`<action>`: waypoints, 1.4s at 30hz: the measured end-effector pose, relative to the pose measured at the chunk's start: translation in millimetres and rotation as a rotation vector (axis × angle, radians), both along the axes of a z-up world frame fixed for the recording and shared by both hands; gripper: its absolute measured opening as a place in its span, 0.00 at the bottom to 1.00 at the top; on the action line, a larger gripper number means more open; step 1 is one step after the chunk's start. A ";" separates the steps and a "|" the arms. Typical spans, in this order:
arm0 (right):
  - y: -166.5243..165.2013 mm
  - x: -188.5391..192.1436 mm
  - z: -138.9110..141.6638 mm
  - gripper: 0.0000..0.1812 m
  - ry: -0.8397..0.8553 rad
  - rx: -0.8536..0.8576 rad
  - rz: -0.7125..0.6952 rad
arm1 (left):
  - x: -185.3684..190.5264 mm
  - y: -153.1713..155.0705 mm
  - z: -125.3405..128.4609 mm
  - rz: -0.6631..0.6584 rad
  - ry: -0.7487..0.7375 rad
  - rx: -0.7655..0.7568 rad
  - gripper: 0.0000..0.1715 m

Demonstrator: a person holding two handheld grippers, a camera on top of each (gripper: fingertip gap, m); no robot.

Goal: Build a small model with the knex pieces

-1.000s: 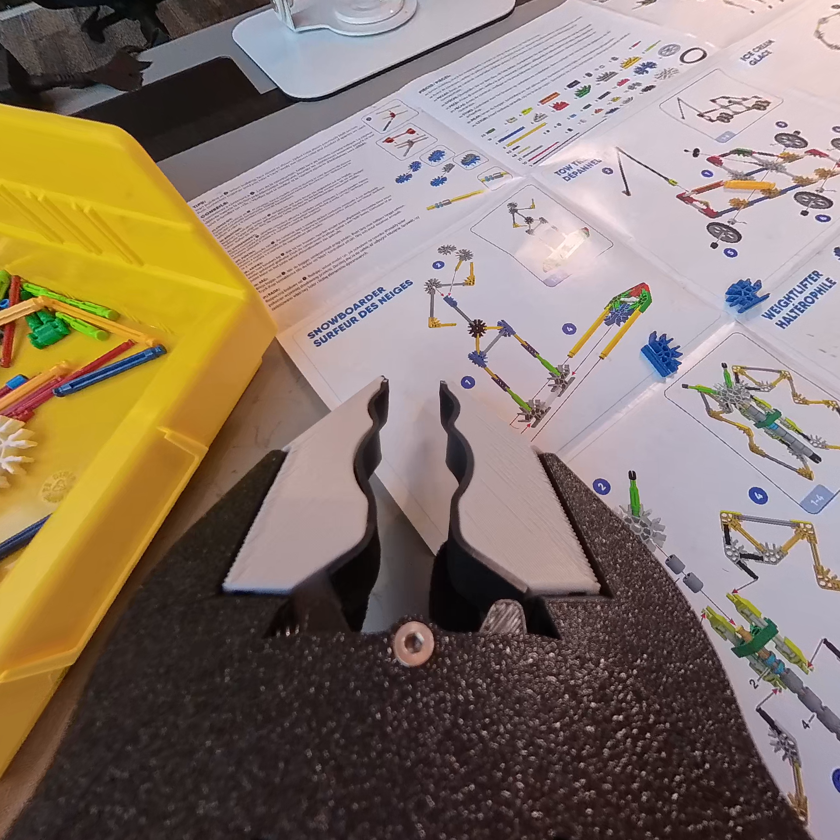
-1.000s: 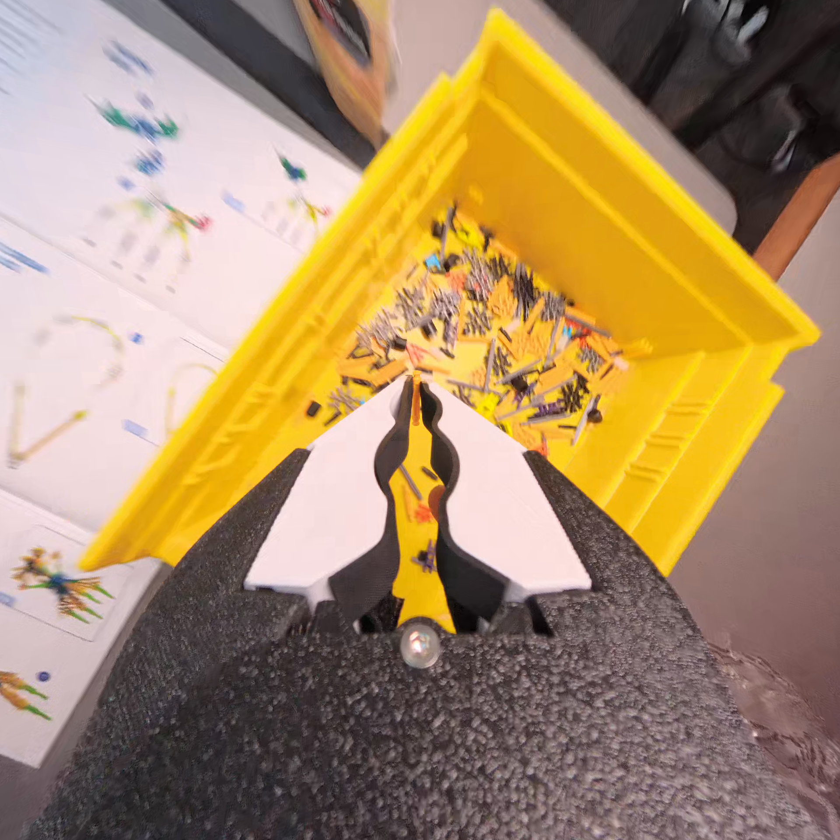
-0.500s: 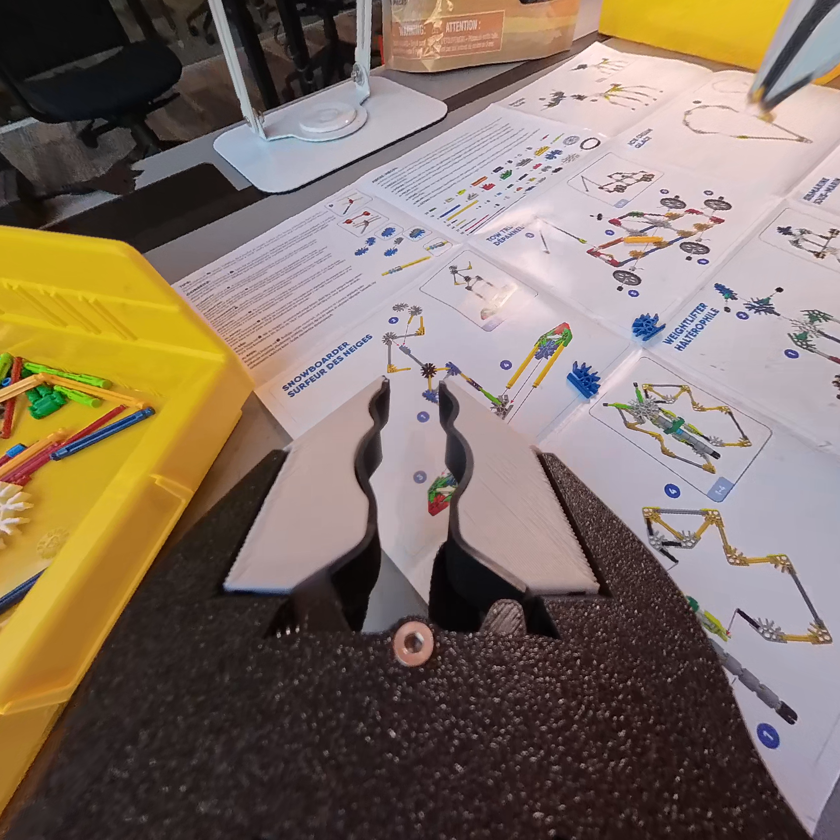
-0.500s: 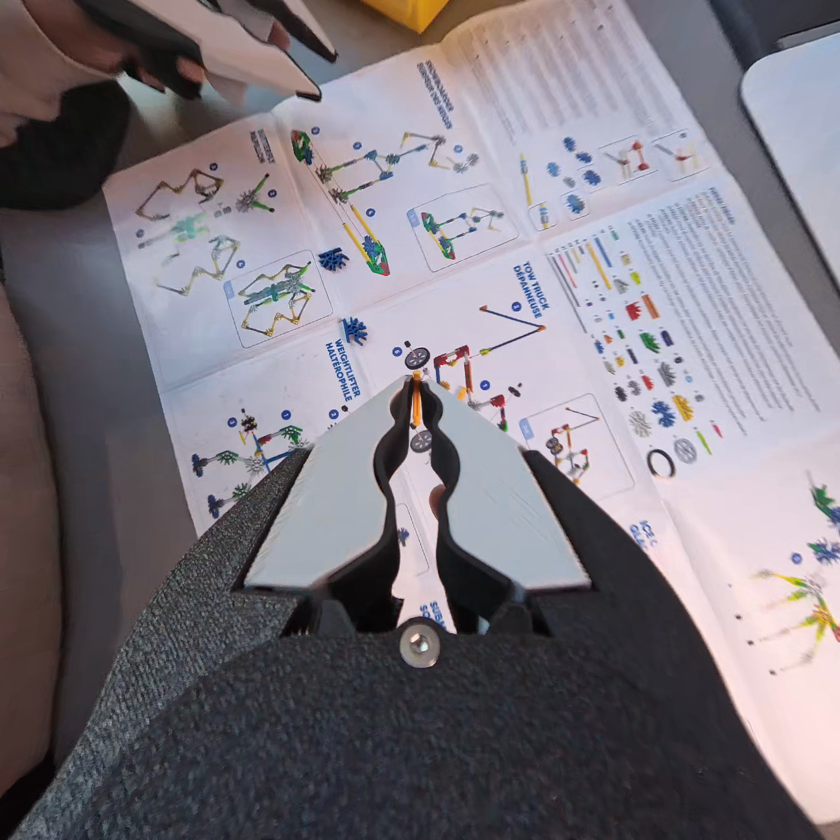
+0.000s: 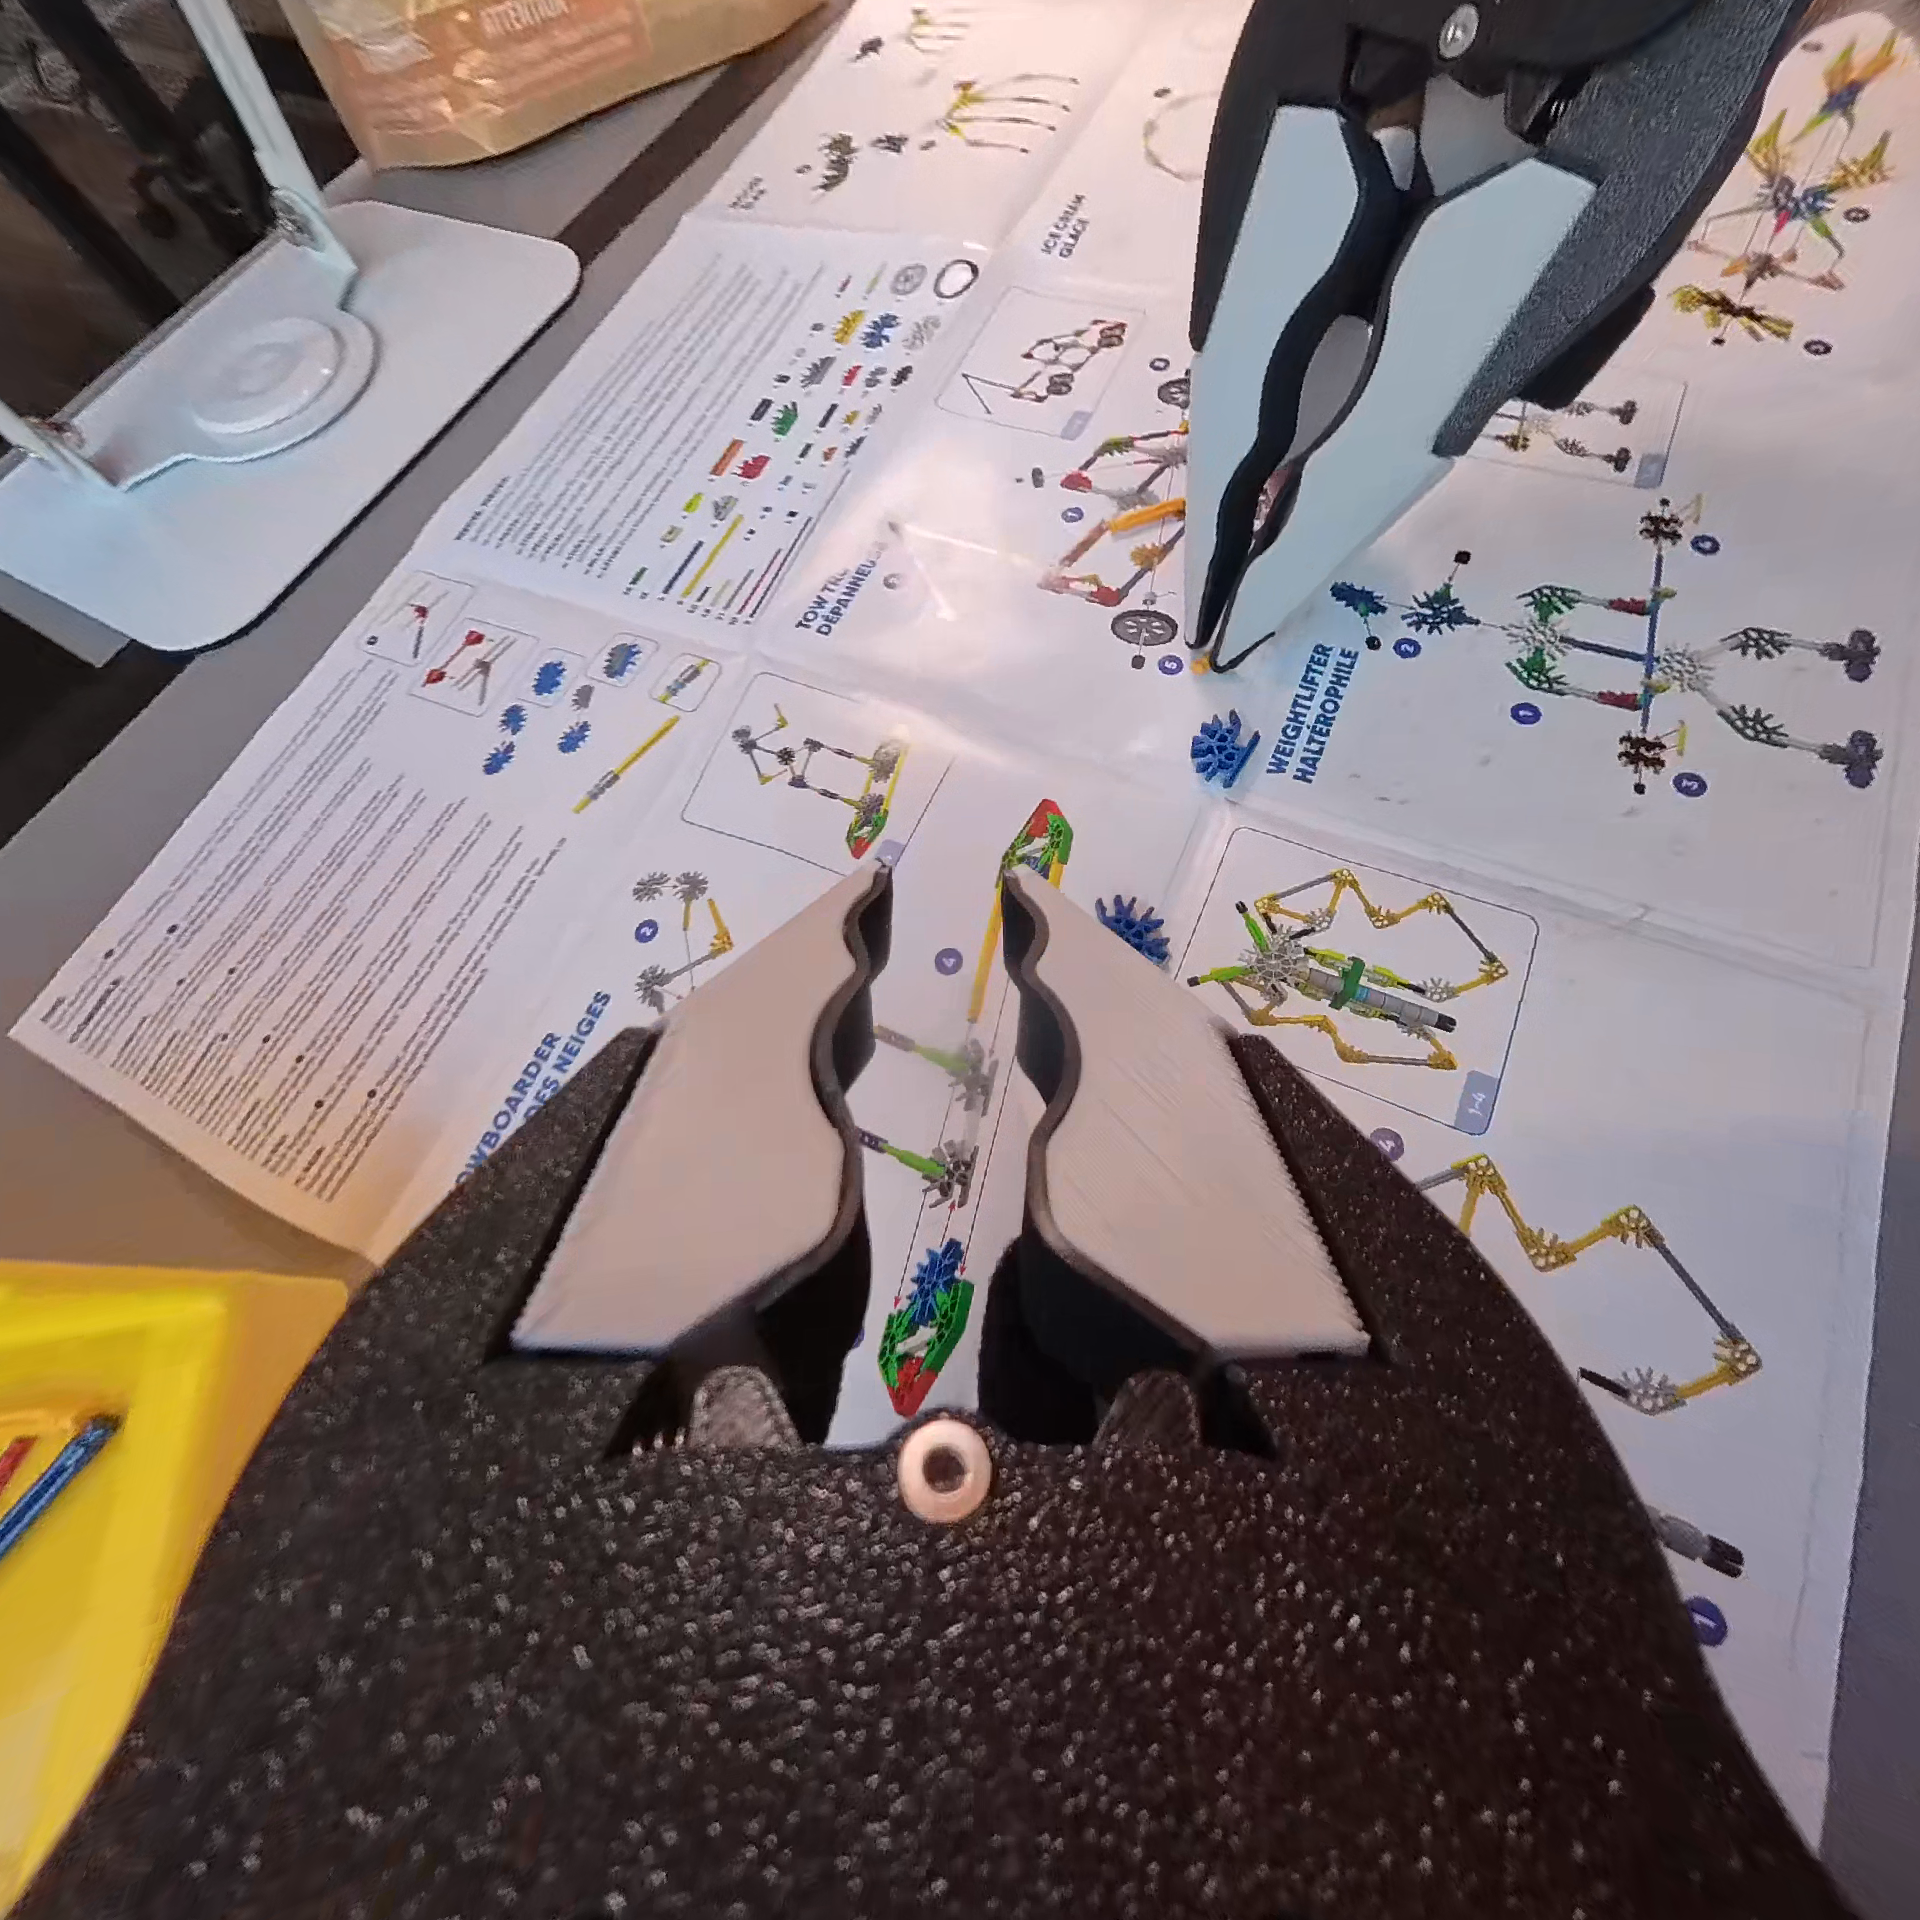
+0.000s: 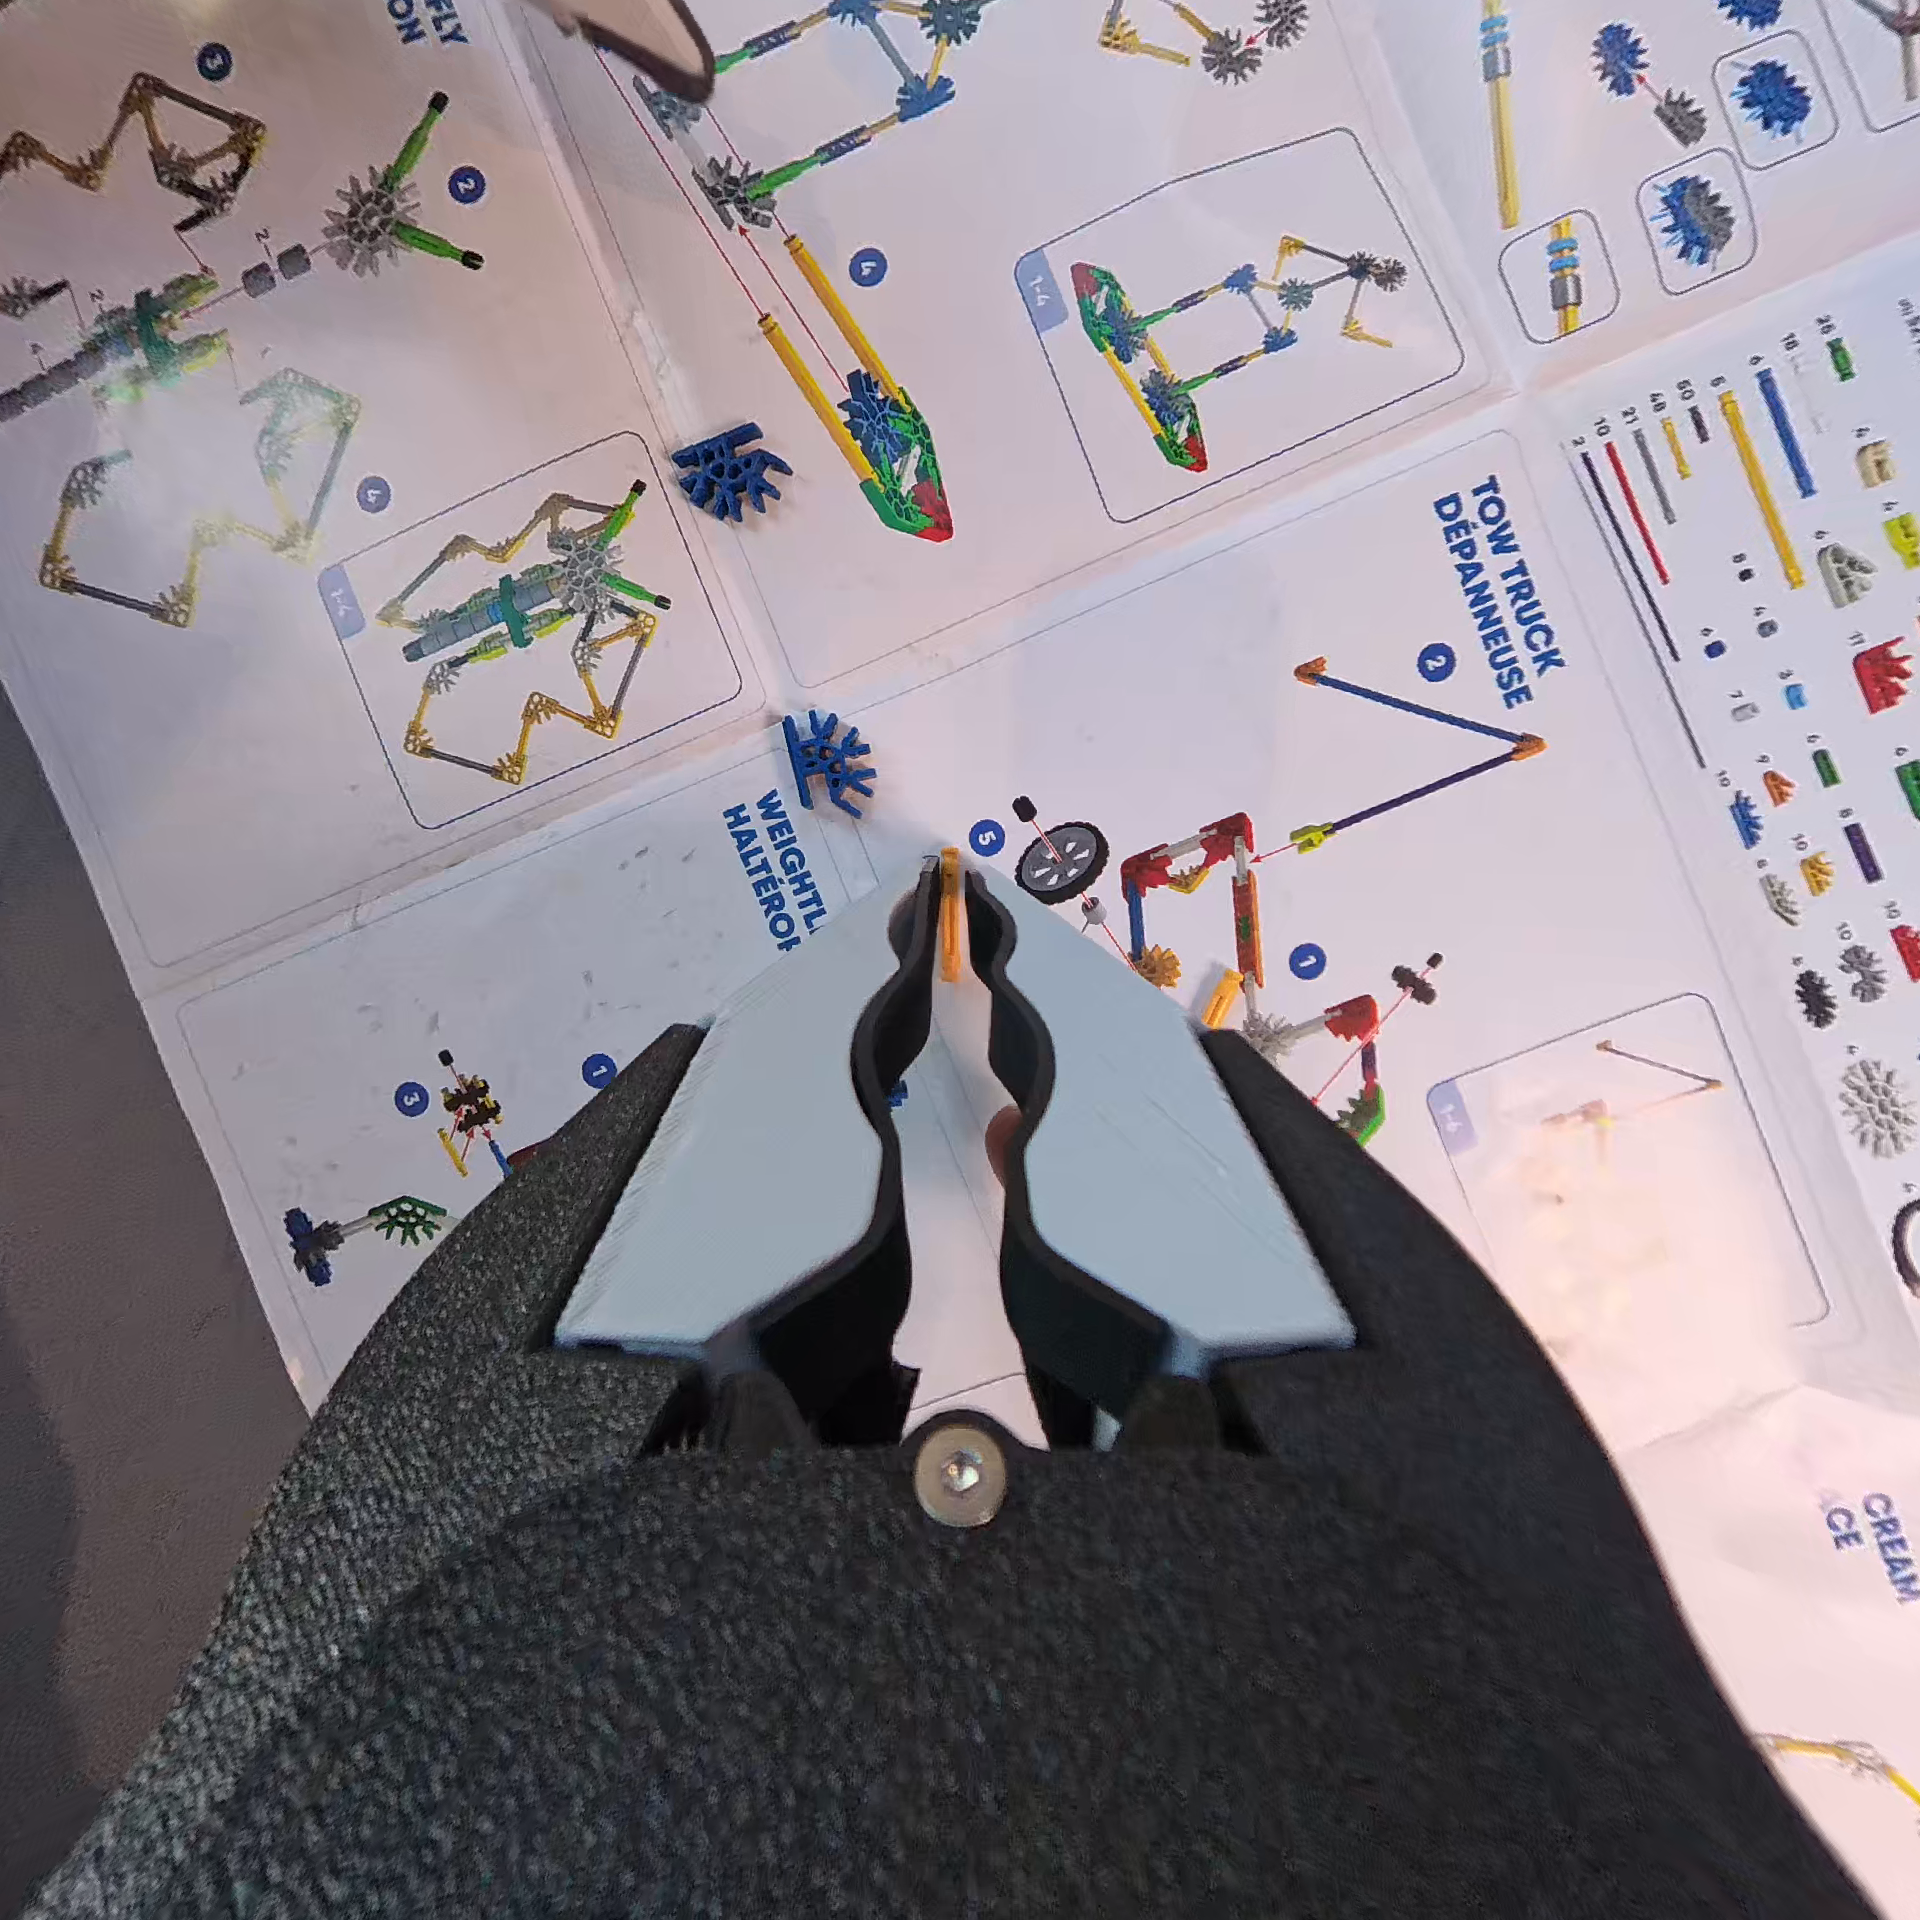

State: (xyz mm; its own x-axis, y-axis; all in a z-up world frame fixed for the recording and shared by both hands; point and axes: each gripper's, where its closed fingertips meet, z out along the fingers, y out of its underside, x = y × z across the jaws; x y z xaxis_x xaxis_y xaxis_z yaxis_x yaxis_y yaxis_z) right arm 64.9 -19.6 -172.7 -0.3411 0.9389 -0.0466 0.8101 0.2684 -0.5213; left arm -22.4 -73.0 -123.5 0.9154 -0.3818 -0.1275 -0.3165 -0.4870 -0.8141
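My right gripper (image 6: pixel 948 869) is shut on a small orange rod (image 6: pixel 949 914), which stands out slightly at the tips. The tips point down at a large white instruction sheet (image 6: pixel 1039 644), touching or just above it. A blue snowflake-shaped connector (image 6: pixel 828 762) lies on the sheet just ahead, and a second blue connector (image 6: pixel 732 473) lies farther on. In the left wrist view my left gripper (image 5: pixel 945 883) is open and empty above the sheet (image 5: pixel 1662 1091). The nearer blue connector (image 5: pixel 1138 925) is beside its right fingertip. The right gripper (image 5: pixel 1210 657) comes down from the upper right by the other connector (image 5: pixel 1224 743).
A yellow bin (image 5: pixel 104 1351) with coloured rods is at the lower left. A white lamp base (image 5: pixel 260 395) and a brown bag (image 5: pixel 540 62) stand at the table's far left edge. A tip of the left gripper (image 6: pixel 644 42) shows at the top of the right wrist view. Some 12 cm of space lies between my two pairs of fingers.
My right gripper has gone from above the yellow parts bin to the sheet, still shut on the orange rod, and lowered its tips. My left gripper has moved right, away from its bin, still open.
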 end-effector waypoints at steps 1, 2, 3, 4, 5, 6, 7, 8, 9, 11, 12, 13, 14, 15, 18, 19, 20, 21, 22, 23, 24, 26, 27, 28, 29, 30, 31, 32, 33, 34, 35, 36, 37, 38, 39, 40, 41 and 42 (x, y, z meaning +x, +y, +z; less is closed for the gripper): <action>0.1 0.5 0.6 0.04 0.009 -0.003 -0.006 | 3.1 2.1 -4.5 -0.015 -0.001 -0.014 0.12; -0.7 1.6 2.1 0.05 0.019 -0.015 -0.011 | 7.1 2.9 -9.0 -0.029 -0.012 -0.027 0.12; -1.2 2.5 4.6 0.07 0.034 -0.029 -0.018 | 11.3 2.0 -13.2 -0.044 -0.024 -0.038 0.12; -1.1 3.9 7.6 0.08 0.052 -0.042 -0.027 | 14.9 -0.3 -17.4 -0.056 -0.031 -0.048 0.12; -0.3 6.0 10.6 0.08 0.068 -0.052 -0.032 | 16.9 -3.3 -21.4 -0.064 -0.030 -0.057 0.12; 1.4 8.9 13.0 0.09 0.080 -0.056 -0.036 | 17.8 -6.5 -24.7 -0.066 -0.027 -0.064 0.12; 3.9 12.0 14.6 0.09 0.089 -0.056 -0.039 | 18.0 -9.4 -27.2 -0.066 -0.027 -0.068 0.12; 6.4 14.9 15.2 0.09 0.095 -0.052 -0.040 | 18.2 -11.8 -29.2 -0.064 -0.031 -0.072 0.12; 8.3 17.5 15.0 0.09 0.098 -0.047 -0.040 | 18.0 -13.5 -31.0 -0.062 -0.035 -0.075 0.12; 10.8 19.5 13.4 0.08 0.098 -0.038 -0.046 | 17.0 -15.6 -33.8 -0.058 -0.035 -0.085 0.12; 11.9 18.4 12.5 0.08 0.101 -0.032 -0.051 | 16.6 -15.8 -34.5 -0.057 -0.031 -0.087 0.12; 13.1 16.8 11.4 0.08 0.100 -0.026 -0.055 | 16.8 -15.6 -34.6 -0.057 -0.030 -0.087 0.12; 15.0 14.5 10.4 0.08 0.100 -0.018 -0.057 | 17.5 -15.5 -34.7 -0.060 -0.034 -0.087 0.12; 18.0 11.8 9.4 0.08 0.099 -0.009 -0.065 | 18.2 -15.4 -35.3 -0.061 -0.039 -0.089 0.12; 24.9 2.6 8.8 0.08 0.105 0.005 -0.078 | 17.0 -16.9 -39.5 -0.059 -0.032 -0.102 0.12; 26.0 0.6 7.7 0.08 0.099 0.011 -0.073 | 15.4 -17.8 -40.8 -0.057 -0.021 -0.107 0.12; 28.3 -0.8 5.1 0.08 0.090 0.027 -0.069 | 12.8 -18.8 -41.1 -0.053 -0.007 -0.109 0.11; 30.8 -1.5 1.6 0.07 0.075 0.046 -0.064 | 9.2 -19.9 -39.8 -0.046 0.005 -0.106 0.11; 30.8 -2.1 -0.3 0.06 0.068 0.048 -0.056 | 5.3 -21.0 -36.9 -0.037 0.009 -0.099 0.11; 29.7 -2.6 0.0 0.03 0.063 0.034 -0.055 | 1.1 -22.0 -32.8 -0.027 0.004 -0.089 0.11; 29.3 -2.9 -0.5 0.02 0.058 0.027 -0.053 | -3.4 -23.0 -28.3 -0.016 -0.005 -0.076 0.11; 29.0 -2.6 -0.7 0.01 0.052 0.023 -0.043 | -13.9 -24.8 -21.8 0.014 -0.022 -0.055 0.11; 29.0 -2.6 -0.6 0.01 0.050 0.024 -0.036 | -19.1 -25.9 -20.6 0.027 -0.028 -0.053 0.11; 28.8 -2.6 -0.5 0.01 0.049 0.028 -0.030 | -24.0 -27.3 -20.4 0.038 -0.029 -0.054 0.11; 29.2 -3.0 -0.1 0.01 0.050 0.035 -0.028 | -28.2 -28.9 -20.7 0.046 -0.026 -0.057 0.11; 30.0 -4.4 1.6 0.01 0.060 0.043 -0.031 | -31.4 -31.0 -21.1 0.049 -0.023 -0.063 0.11; 28.3 -6.3 5.3 0.01 0.077 0.034 -0.033 | -33.5 -33.6 -21.6 0.046 -0.023 -0.072 0.11; 23.5 -8.2 11.0 0.01 0.099 0.006 -0.032 | -33.9 -36.7 -22.2 0.038 -0.032 -0.083 0.11; 16.5 -10.5 18.3 0.01 0.127 -0.029 -0.028 | -32.8 -39.5 -22.4 0.026 -0.048 -0.092 0.11; 9.2 -12.7 25.6 0.01 0.154 -0.066 -0.027 | -31.0 -41.5 -22.2 0.015 -0.065 -0.096 0.11; 1.8 -14.9 31.8 0.01 0.176 -0.102 -0.029 | -28.5 -42.6 -22.0 0.004 -0.080 -0.098 0.11; -5.8 -16.6 36.2 0.01 0.190 -0.136 -0.032 | -25.0 -42.9 -22.3 -0.009 -0.093 -0.100 0.11; -13.1 -18.0 39.2 0.01 0.200 -0.166 -0.033 | -20.4 -42.9 -23.1 -0.025 -0.102 -0.104 0.11; -19.6 -19.4 40.7 0.01 0.208 -0.192 -0.036 | -15.4 -42.8 -24.7 -0.044 -0.106 -0.110 0.11; -26.1 -20.2 41.1 0.01 0.208 -0.216 -0.037 | -10.1 -42.8 -26.5 -0.063 -0.108 -0.116 0.11; -32.0 -21.4 40.9 0.01 0.208 -0.238 -0.040 | -4.6 -42.7 -28.3 -0.081 -0.113 -0.122 0.11; -37.5 -22.8 40.5 0.01 0.211 -0.255 -0.041 | 1.2 -42.4 -29.6 -0.098 -0.122 -0.127 0.11; -43.8 -23.6 39.8 0.01 0.211 -0.272 -0.035 | 6.9 -42.0 -30.3 -0.115 -0.131 -0.129 0.11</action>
